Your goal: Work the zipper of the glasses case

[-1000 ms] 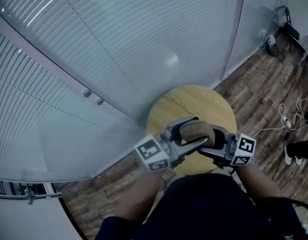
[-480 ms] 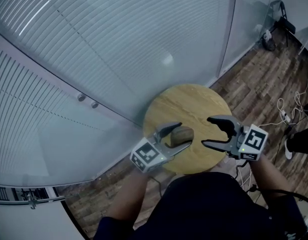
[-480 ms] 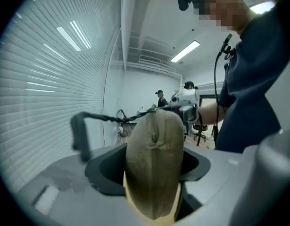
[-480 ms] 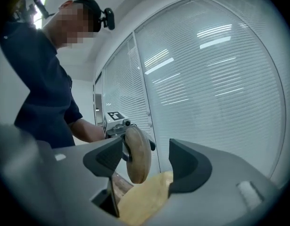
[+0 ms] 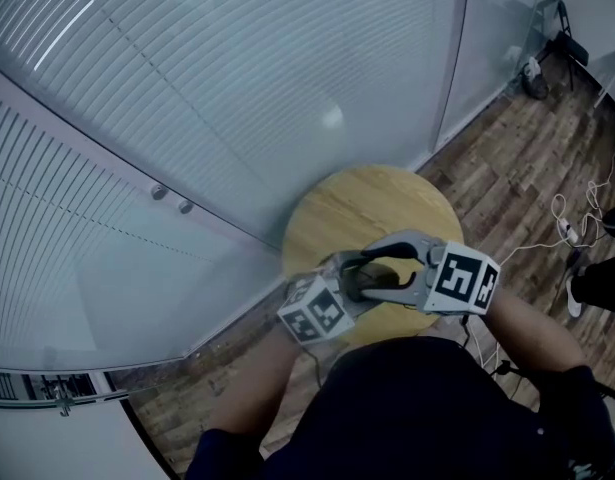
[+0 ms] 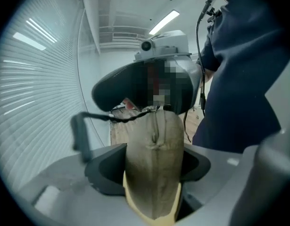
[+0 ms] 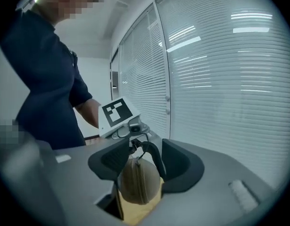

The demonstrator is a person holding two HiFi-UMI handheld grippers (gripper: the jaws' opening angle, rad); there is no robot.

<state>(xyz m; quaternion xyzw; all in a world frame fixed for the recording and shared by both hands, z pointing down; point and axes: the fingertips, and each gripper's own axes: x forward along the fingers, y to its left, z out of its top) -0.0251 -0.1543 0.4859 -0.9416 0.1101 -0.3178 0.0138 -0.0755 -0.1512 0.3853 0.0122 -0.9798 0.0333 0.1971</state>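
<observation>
One glasses case (image 5: 379,273), clamped steady in my left gripper (image 6: 154,164) jaws, far end between my right gripper (image 7: 141,166) jaws, which are closing to work the zipper (image 7: 137,180).

**No Words to Read, Only Marker Squares**

Standing here, I can't find a single letter, number or brand name anywhere. The only signs are the black-and-white square patterns on the two cubes. The left cube (image 5: 315,310), at the rear of the left gripper (image 6: 154,166), shows one such square on each face I can see: blocky shapes on white, not characters. The right cube (image 5: 465,280), at the rear of the right gripper (image 7: 140,166), carries the same kind of pattern. Seen from the right gripper view, the left cube's face sits ahead of and above that gripper's jaws.
</observation>
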